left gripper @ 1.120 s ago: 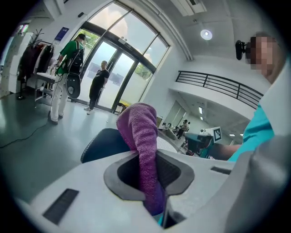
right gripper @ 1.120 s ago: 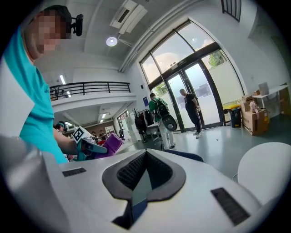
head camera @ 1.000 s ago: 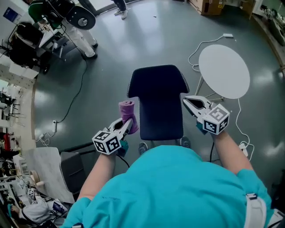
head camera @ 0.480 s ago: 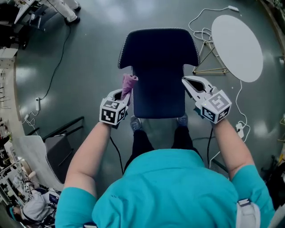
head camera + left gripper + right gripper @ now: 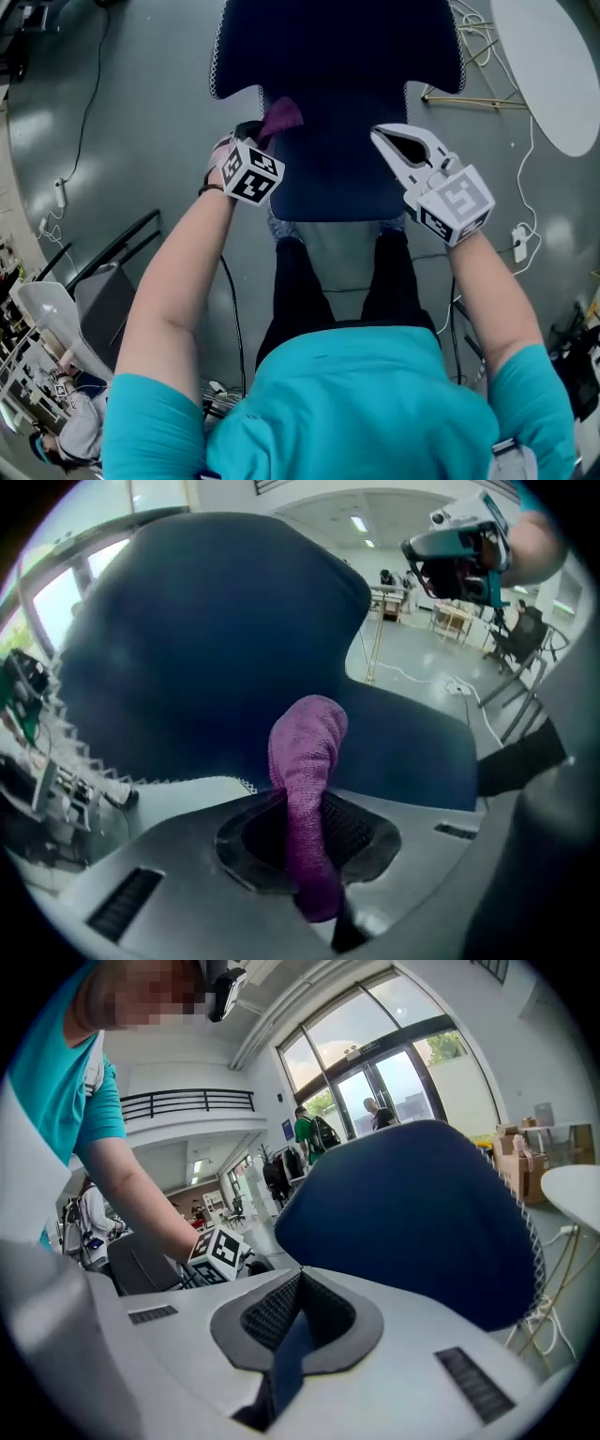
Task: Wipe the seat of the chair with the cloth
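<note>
My left claw (image 5: 251, 133) is clamped on the lower end of the purple cloth (image 5: 307, 752), a narrow roll whose long axis runs straight out along the jaws, its rounded free end pointing toward the chair's backrest (image 5: 337, 47). From above, the cloth sits at the rear left of the dark blue seat (image 5: 330, 178), angled away from me and rightward. My right claw (image 5: 380, 137) hangs over the seat's right side, jaws drawn together, holding nothing.

R gripper (image 5: 300, 1281) jaws together, empty, navy chair (image 5: 412, 1213) beyond
</note>
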### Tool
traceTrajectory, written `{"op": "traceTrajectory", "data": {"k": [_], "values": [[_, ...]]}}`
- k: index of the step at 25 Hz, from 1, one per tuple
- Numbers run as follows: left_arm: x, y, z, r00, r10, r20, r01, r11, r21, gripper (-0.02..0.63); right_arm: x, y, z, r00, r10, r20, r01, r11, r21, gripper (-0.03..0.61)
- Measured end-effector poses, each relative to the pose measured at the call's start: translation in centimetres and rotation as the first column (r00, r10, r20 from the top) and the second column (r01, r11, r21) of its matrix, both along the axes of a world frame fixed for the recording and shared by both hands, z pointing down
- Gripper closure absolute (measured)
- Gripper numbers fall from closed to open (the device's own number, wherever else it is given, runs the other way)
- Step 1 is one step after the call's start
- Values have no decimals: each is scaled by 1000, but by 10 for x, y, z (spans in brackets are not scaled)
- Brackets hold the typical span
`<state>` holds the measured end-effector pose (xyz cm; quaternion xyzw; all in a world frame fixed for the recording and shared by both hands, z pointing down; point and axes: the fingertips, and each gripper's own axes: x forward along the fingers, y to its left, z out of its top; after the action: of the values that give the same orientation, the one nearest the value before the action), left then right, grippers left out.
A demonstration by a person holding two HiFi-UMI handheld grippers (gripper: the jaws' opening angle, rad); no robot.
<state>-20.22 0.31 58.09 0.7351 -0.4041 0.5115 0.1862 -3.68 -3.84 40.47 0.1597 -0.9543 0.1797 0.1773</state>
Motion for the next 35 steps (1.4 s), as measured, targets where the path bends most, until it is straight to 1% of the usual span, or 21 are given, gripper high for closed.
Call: {"op": "traceTrajectory", "data": {"k": [2,4,5,8,10,14,18,20,23,25,27,35], "values": [[-6,-21,17,992,87,86,-89,996,11,561,-4,1,20,1000,6,-3,-6,1000,-27,581],[-11,-36,33,970,173,168,-177,984,10,561,-8,5,37,1000,2,-3,-2,999,-49,581],[-13,-42,41,954,217,208,-223,975,5,561,-10,7,44,1000,-3,-3,2,998,-59,581],[-17,-52,64,891,334,307,-344,939,-21,561,-12,12,63,1000,-13,2,14,996,-88,581],[-16,-59,79,863,370,344,-382,924,-33,561,-10,9,72,1000,-15,4,15,995,-101,581],[-15,-71,96,828,395,397,-422,907,-23,561,-7,-1,82,1000,-5,8,6,993,-117,581],[-10,-80,108,821,403,405,-438,899,-7,561,-4,-7,85,1000,-5,15,7,992,-125,581],[-9,-82,107,811,415,412,-459,888,10,563,-3,-9,86,1000,-5,16,7,991,-133,581],[-10,-79,109,810,444,384,-482,876,5,563,-4,-9,87,1000,-1,21,4,989,-145,581],[-9,-76,110,816,461,350,-488,873,-11,563,-5,-8,86,1000,4,25,0,989,-149,581],[-8,-73,111,816,472,333,-494,869,-22,563,-6,-7,84,1000,8,28,-4,988,-153,581],[-6,-58,112,819,472,325,-491,871,-28,563,-5,11,84,1000,1,29,4,986,-166,581]]}}
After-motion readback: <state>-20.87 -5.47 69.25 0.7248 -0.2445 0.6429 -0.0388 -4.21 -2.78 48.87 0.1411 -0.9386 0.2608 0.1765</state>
